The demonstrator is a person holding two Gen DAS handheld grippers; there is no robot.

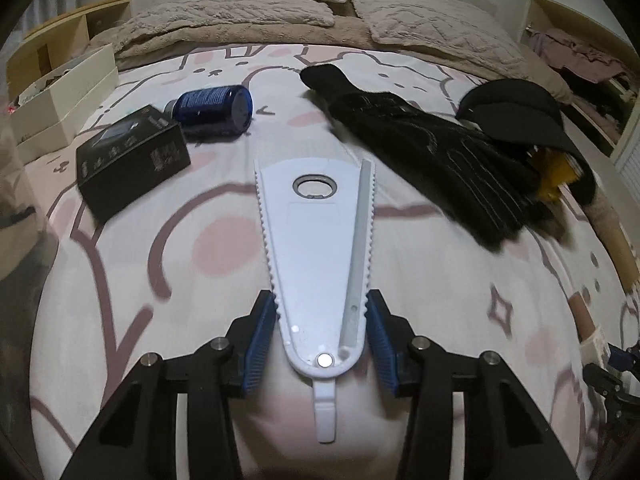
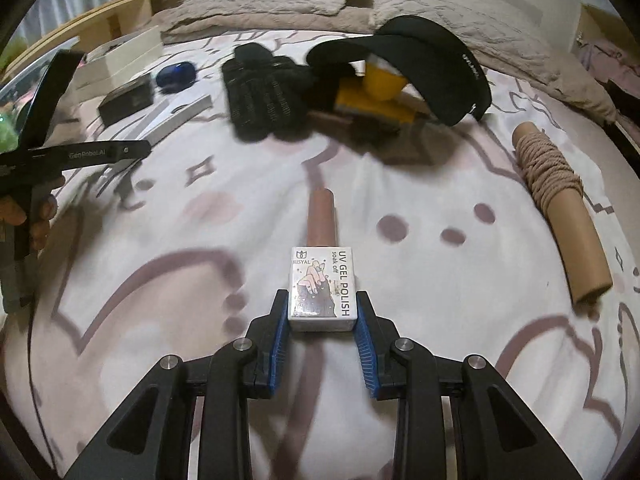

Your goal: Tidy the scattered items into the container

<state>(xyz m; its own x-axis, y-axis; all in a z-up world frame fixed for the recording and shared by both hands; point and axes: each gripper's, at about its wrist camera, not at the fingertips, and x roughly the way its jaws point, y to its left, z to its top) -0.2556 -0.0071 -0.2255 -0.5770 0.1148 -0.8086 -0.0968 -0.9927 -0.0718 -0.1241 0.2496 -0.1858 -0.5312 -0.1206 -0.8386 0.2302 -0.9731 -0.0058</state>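
My left gripper is shut on a white wedge-shaped jar opener with toothed edges, held above the bed. My right gripper is shut on a white UV gel polish bottle with a brown cap, held over the bed. Scattered on the bed in the left wrist view are a black box, a dark blue bottle on its side, a black glove and a black cap. The cap partly covers a yellow item. The left gripper also shows in the right wrist view.
A white open box stands at the bed's left edge. A cardboard tube wound with twine lies on the right. Beige blankets and pillows are piled at the far end. The patterned bedsheet lies under everything.
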